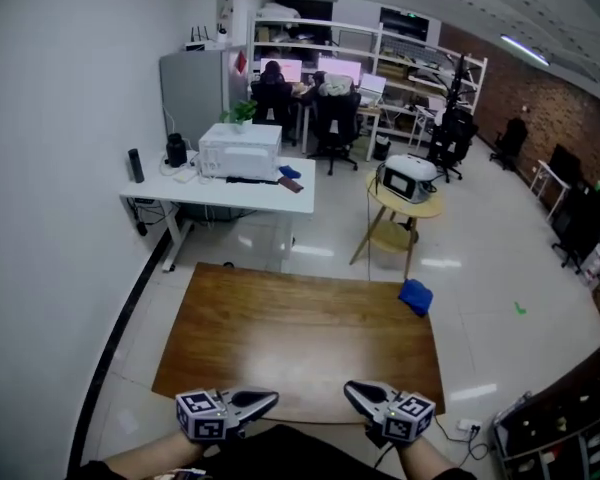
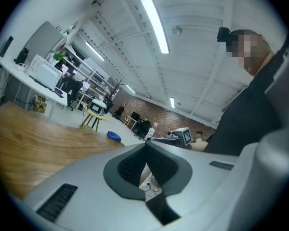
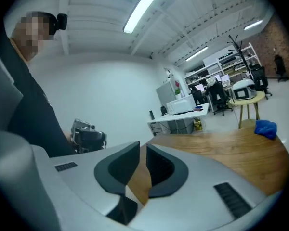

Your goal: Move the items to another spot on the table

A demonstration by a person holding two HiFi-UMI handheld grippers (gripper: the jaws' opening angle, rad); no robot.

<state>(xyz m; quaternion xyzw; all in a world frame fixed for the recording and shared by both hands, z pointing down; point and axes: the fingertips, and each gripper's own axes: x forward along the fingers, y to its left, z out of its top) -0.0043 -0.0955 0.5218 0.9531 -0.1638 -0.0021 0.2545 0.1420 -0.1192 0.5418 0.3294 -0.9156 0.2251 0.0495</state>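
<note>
A blue cloth-like item point(image 1: 416, 296) lies at the far right corner of the wooden table point(image 1: 300, 338); it also shows as a small blue item point(image 2: 114, 136) in the left gripper view and as a blue item point(image 3: 265, 128) in the right gripper view. My left gripper point(image 1: 274, 399) hovers at the table's near edge, jaws together with nothing in them point(image 2: 145, 146). My right gripper point(image 1: 348, 389) is beside it, tips pointing inward, its jaws drawn to a thin slit that holds nothing point(image 3: 142, 146). Both are far from the blue item.
Beyond the table stand a white desk point(image 1: 220, 193) with a printer point(image 1: 239, 150) and a small round table point(image 1: 405, 206) carrying a white device. Office chairs and shelves fill the back. A power strip point(image 1: 468, 428) lies on the floor at the right.
</note>
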